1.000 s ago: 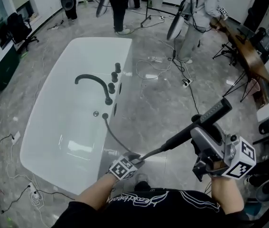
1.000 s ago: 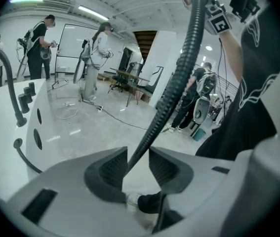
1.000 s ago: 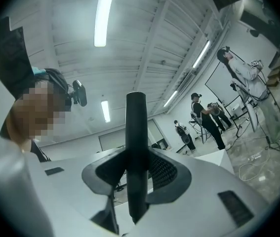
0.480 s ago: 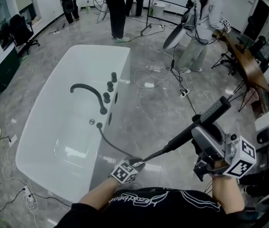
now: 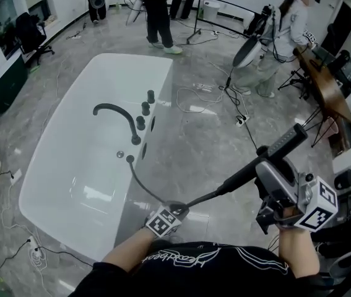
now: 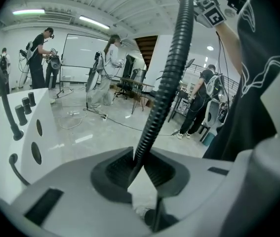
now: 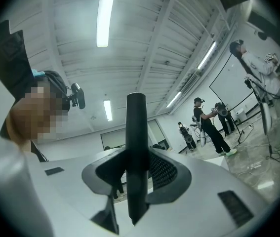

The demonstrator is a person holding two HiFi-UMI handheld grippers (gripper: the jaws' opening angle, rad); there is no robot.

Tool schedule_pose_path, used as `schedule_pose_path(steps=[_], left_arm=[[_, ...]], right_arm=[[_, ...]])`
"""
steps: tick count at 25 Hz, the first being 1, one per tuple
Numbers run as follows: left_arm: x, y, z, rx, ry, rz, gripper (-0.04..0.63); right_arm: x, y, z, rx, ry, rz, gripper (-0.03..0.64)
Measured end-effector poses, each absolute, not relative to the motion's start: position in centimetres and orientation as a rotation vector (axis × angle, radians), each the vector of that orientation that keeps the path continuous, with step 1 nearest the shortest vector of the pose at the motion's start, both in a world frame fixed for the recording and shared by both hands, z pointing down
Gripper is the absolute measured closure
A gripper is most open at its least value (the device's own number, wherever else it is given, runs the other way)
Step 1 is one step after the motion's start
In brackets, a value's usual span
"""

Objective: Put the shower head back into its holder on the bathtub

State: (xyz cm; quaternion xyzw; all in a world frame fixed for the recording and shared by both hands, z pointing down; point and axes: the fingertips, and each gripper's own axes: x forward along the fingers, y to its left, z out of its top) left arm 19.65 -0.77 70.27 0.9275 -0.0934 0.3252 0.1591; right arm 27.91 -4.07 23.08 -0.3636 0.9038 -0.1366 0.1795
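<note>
A white bathtub (image 5: 51, 166) has a black curved faucet (image 5: 116, 110) and black knobs (image 5: 145, 109) on its rim. A black ribbed hose (image 5: 141, 184) leaves a rim fitting (image 5: 130, 158) and runs to my left gripper (image 5: 178, 210). Its jaws are closing and pinch the hose (image 6: 167, 83) at their tips (image 6: 140, 157). From there the hose rises to the black stick shower head (image 5: 280, 144). My right gripper (image 5: 265, 163) is shut on its handle (image 7: 136, 132), which points up and away from the tub.
Several people with equipment stand at the far side of the room (image 5: 156, 11). Cables (image 5: 200, 94) lie on the grey marble floor right of the tub. A wooden table (image 5: 324, 79) and stands are at the right.
The left gripper has shifted a little along the hose. The right gripper keeps its hold on the shower head. People at the back have walked about.
</note>
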Motion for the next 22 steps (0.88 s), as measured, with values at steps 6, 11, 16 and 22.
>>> schedule_pose_path(steps=[6, 11, 16, 22], left_arm=[[16.2, -0.2, 70.3, 2.608, -0.290, 0.997, 0.532], [11.3, -0.9, 68.7, 2.547, -0.432, 1.003, 0.532], [4.9, -3.6, 65.4, 2.468, -0.699, 0.964, 0.532], [-0.2, -8.7, 59.4, 2.444, -0.947, 0.881, 0.532]], right_arm=[[28.6, -5.0, 24.8, -1.122, 2.566, -0.370, 0.479], [30.7, -6.4, 28.1, -1.289, 2.571, -0.399, 0.479], [30.6, -7.8, 34.1, -1.480, 2.661, -0.458, 0.479], [25.7, -10.2, 39.7, -1.409, 2.777, -0.601, 0.479]])
